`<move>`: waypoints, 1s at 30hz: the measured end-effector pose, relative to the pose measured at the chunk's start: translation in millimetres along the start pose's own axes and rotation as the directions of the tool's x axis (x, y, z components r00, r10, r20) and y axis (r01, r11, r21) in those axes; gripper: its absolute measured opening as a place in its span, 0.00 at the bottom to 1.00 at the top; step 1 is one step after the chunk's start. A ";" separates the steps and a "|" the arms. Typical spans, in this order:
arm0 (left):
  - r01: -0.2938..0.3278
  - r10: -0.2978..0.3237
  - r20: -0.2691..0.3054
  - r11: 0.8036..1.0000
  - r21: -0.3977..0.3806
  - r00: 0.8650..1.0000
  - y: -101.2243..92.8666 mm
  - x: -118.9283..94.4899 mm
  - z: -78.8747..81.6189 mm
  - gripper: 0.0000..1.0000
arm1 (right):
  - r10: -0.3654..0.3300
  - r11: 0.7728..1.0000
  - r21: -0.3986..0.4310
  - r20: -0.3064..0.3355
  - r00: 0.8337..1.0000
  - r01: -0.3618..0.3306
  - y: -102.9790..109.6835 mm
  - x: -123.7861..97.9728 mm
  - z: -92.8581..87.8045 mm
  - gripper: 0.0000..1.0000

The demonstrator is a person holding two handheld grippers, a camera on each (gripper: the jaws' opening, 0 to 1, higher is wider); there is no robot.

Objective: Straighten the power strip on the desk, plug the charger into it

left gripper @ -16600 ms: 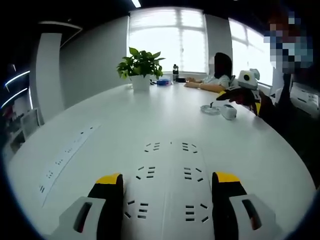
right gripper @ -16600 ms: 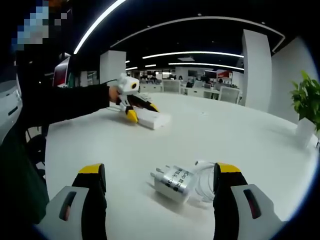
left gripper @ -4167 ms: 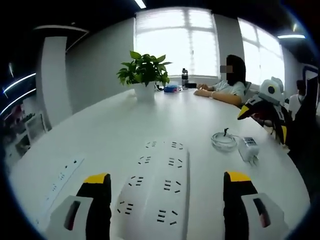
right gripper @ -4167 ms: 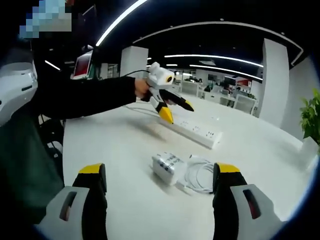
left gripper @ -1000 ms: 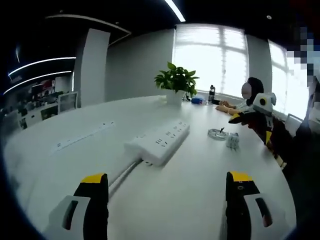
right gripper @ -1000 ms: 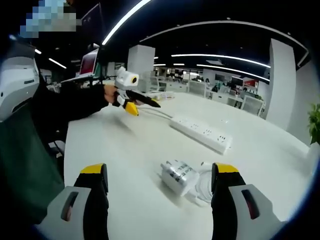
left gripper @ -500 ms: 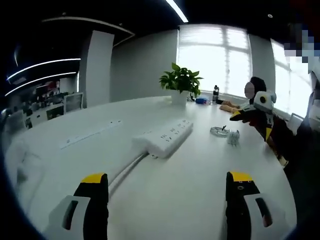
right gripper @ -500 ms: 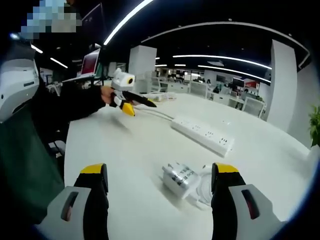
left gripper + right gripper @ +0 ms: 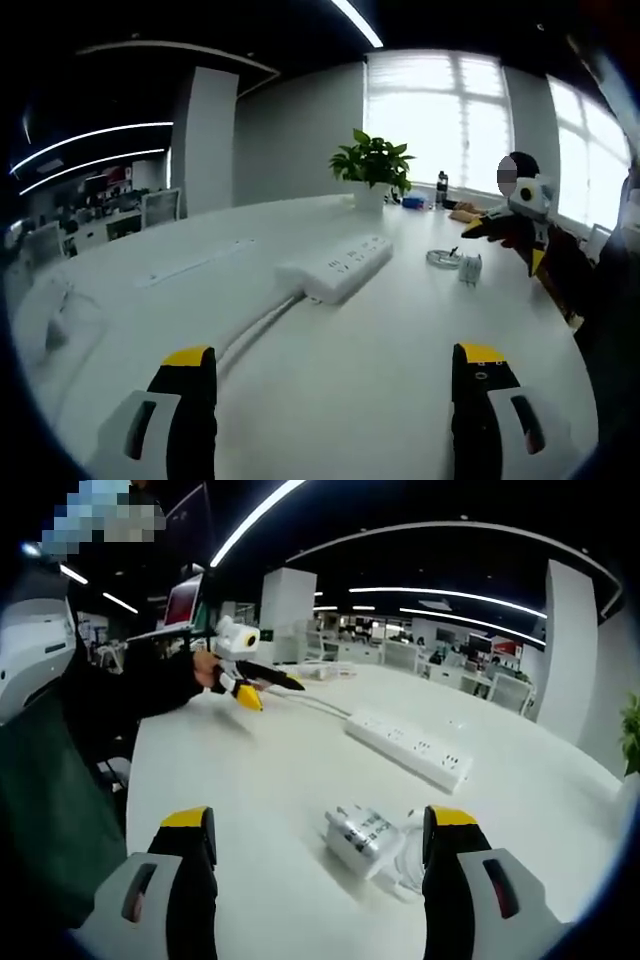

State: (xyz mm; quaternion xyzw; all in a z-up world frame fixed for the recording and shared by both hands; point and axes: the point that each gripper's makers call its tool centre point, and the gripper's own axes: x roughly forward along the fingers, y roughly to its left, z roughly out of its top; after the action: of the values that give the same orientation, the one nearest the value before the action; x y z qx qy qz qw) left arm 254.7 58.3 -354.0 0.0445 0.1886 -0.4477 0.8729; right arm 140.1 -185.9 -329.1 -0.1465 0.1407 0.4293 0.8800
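My right gripper [image 9: 318, 855] hangs just above the table [image 9: 270, 780] with its fingers apart and nothing between them. The charger [image 9: 364, 840] lies flat on the table right ahead, a little toward my right-hand finger, with its coiled white cable [image 9: 411, 858] touching it on that side. My left gripper [image 9: 334, 390] is also spread wide and empty, held well back from the power strip [image 9: 336, 268], which lies out ahead of it with its thick cord [image 9: 262, 320] running back toward my left-hand finger.

The strip looks laid out straight enough to me, so I judge the step in hand is picking up the charger. To do it well I would bring the right fingers down so the charger body sits squarely between them and close across its flat sides. The prongs must be left free and the cable kept out of the pinch. I cannot tell from here which end carries the prongs, so I would check that before closing.

The strip is light and may slide when I push the plug in. My left fingers should go forward and pin its body down near the chosen socket.
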 end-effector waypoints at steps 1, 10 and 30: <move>0.004 -0.004 -0.002 1.000 -0.004 1.000 -1.2 -0.7 -1.3 0.99 | 0.002 1.000 -0.002 -0.002 1.000 -0.002 0.1 -0.2 -0.1 0.85; 0.011 -0.011 0.006 1.000 0.009 1.000 -5.3 -8.5 2.6 0.99 | 0.023 0.999 -0.036 -0.015 1.000 -0.024 -1.8 -0.3 1.3 0.85; -0.005 0.005 0.035 1.000 0.002 0.999 -6.8 -9.8 7.8 0.99 | 0.095 0.992 -0.078 -0.042 0.995 -0.098 -14.2 9.3 -7.3 0.85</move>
State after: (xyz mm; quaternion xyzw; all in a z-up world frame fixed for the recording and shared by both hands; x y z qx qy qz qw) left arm 246.3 59.8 -342.5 0.0381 0.1725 -0.4463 0.8772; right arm 156.1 -190.4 -337.3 -0.1829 0.1469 0.4737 0.8488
